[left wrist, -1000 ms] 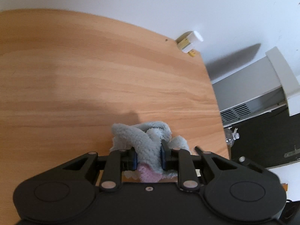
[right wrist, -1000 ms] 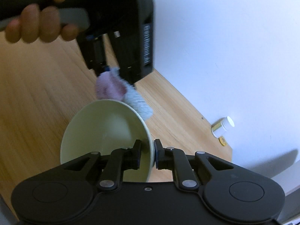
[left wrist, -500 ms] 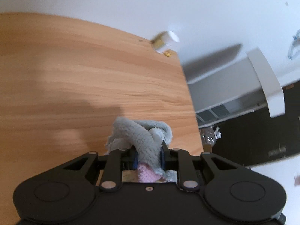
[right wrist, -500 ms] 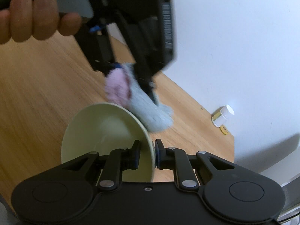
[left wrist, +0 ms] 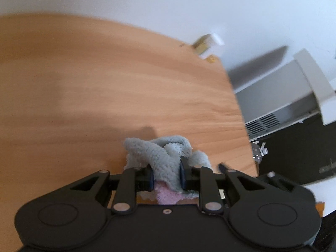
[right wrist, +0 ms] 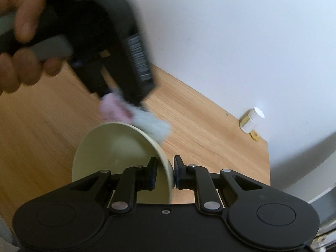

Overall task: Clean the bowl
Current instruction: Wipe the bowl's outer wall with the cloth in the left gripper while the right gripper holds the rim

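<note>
Bowl (right wrist: 117,147), pale green, nearest item in my right wrist view: held tilted above the wooden table (right wrist: 199,126), its rim pinched between the pads of my right tongs (right wrist: 164,173), which are clamped on it. Cloth (right wrist: 134,113), grey with a pink fold, next out: it sits against the bowl's far rim and outer wall, clamped in my left tongs (right wrist: 117,96), with my hand (right wrist: 23,48) on the handle behind; both are blurred. Progress, as a judgement: wiping appears to be under way at the rim; the inside shows a faint mark near the bottom, too small to tell as dirt or glare, so how much is left I cannot fix. Farther off, a small white jar (right wrist: 252,119) stands by the wall. Left wrist view adds what the right hides: the cloth (left wrist: 166,157) bunched between the closed pads of the left tongs (left wrist: 166,176), and beyond the table edge a grey heater (left wrist: 279,105). It shows no bowl; only the right view gives cloth meeting rim.
</note>
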`<state>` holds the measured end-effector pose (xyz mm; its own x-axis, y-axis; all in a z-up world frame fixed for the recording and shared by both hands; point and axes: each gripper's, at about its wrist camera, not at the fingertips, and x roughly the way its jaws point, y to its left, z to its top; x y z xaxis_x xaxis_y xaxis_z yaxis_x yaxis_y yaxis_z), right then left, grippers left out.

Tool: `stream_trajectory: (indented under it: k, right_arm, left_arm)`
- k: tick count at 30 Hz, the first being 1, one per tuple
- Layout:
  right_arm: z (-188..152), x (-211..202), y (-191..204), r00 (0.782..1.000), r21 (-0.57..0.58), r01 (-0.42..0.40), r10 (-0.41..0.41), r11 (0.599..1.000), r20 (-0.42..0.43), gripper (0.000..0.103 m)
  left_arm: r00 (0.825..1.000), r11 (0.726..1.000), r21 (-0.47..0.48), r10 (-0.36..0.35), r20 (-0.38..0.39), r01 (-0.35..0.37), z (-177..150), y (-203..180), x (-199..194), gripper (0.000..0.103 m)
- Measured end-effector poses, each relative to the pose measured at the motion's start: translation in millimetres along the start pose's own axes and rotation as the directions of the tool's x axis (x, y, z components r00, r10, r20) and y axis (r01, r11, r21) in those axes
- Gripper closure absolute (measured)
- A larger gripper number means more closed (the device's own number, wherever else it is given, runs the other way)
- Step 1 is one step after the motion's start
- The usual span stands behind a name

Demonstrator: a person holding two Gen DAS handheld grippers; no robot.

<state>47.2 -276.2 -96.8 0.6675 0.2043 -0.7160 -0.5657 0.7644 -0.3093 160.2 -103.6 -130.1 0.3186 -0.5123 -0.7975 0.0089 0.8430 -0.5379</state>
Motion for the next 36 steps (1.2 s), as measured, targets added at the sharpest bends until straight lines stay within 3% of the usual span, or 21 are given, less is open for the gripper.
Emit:
stream_trajectory:
  k: [1,5,9,20,23,31,36]
  right_arm:
    - [-9,19,-14,1.0,0.005,-0.001,0.001,1.0,-0.002,0.084]
    - [-11,28,-23,1.0,0.01,0.005,-0.005,1.0,-0.009,0.084]
    - [-11,29,-25,1.0,0.018,0.008,-0.008,1.0,-0.015,0.083]
    - [-6,14,-25,1.0,0.031,0.001,0.0,1.0,-0.027,0.084]
    - [-1,18,-18,1.0,0.027,0.0,0.001,1.0,-0.021,0.084]
    - [2,23,-16,1.0,-0.005,-0.004,0.004,1.0,-0.005,0.085]
    - [3,26,-13,1.0,-0.011,-0.003,0.003,1.0,-0.004,0.084]
  left_arm:
    - [1.0,1.0,-0.026,0.009,-0.027,-0.01,-3,8,4,0.084]
    - [0.998,0.994,-0.105,-0.013,-0.056,0.007,-6,22,11,0.085]
    - [0.998,0.997,-0.078,-0.004,-0.062,-0.001,1,12,11,0.086]
    - [0.992,0.993,0.001,-0.122,-0.026,0.122,14,-39,1,0.085]
    - [0.994,0.994,0.041,-0.103,-0.03,0.104,14,-50,5,0.085]
    - [0.999,0.999,0.041,-0.031,-0.026,0.032,10,-32,8,0.084]
    - [0.999,0.999,-0.035,0.012,-0.049,-0.014,4,-6,11,0.084]
